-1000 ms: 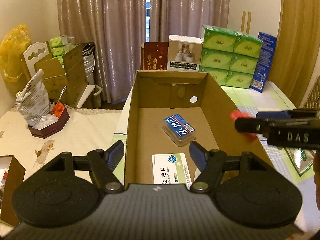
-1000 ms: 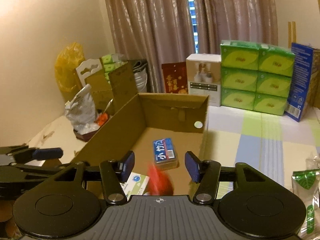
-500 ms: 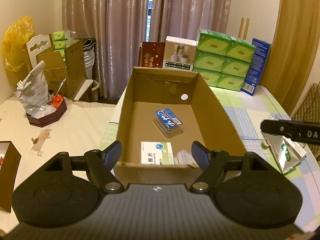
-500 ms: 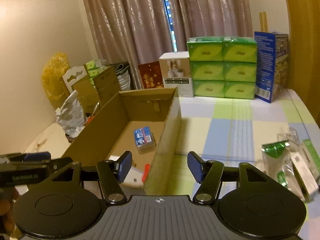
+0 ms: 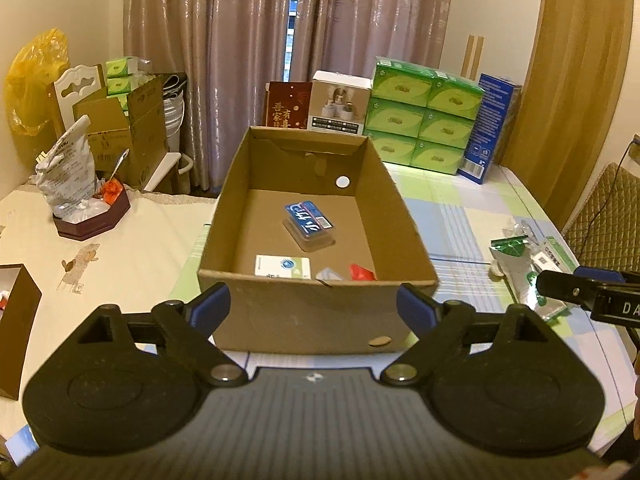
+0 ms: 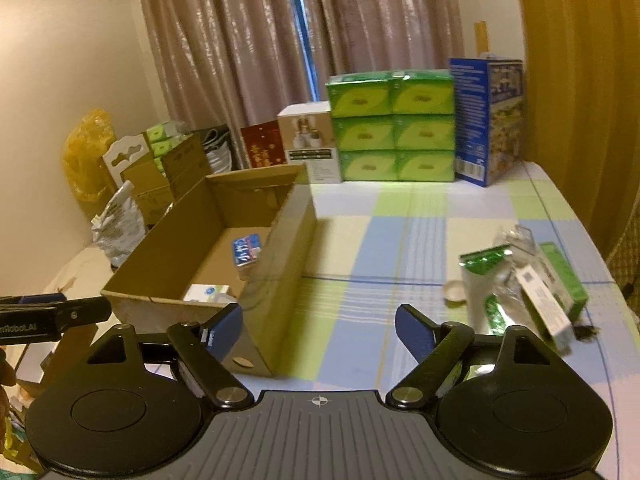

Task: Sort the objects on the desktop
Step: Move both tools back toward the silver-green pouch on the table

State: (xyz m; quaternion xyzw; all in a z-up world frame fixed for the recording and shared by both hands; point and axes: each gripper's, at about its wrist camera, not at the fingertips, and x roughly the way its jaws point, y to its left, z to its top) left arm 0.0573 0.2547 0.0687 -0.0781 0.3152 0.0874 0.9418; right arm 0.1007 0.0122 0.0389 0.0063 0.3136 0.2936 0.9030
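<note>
An open cardboard box [image 5: 312, 312] [image 6: 280, 272] stands on the table. Inside lie a blue card case [image 5: 309, 225] [image 6: 246, 250], a white medicine box [image 5: 282, 267] [image 6: 206, 293], a small white piece [image 5: 329, 274] and a red object [image 5: 361, 273]. My left gripper [image 5: 314, 307] hangs in front of the box's near wall, jaws opening, nothing between them. My right gripper [image 6: 318, 326] is over the checked cloth right of the box, jaws opening and empty. Green foil packets and a white box [image 6: 520, 292] [image 5: 524, 264] lie in a pile at the right.
Green tissue packs [image 6: 392, 126], a blue carton [image 6: 486, 120] and a white box [image 5: 340, 104] line the table's back. A small white cap [image 6: 454, 292] lies near the pile. A dark tray with a crumpled bag [image 5: 80, 196] sits left. A brown box [image 5: 16, 320] stands at the near left.
Both grippers have pulled back from the box and opened wider. The red object that the right gripper held over the box now lies inside it. The right view has swung toward the pile.
</note>
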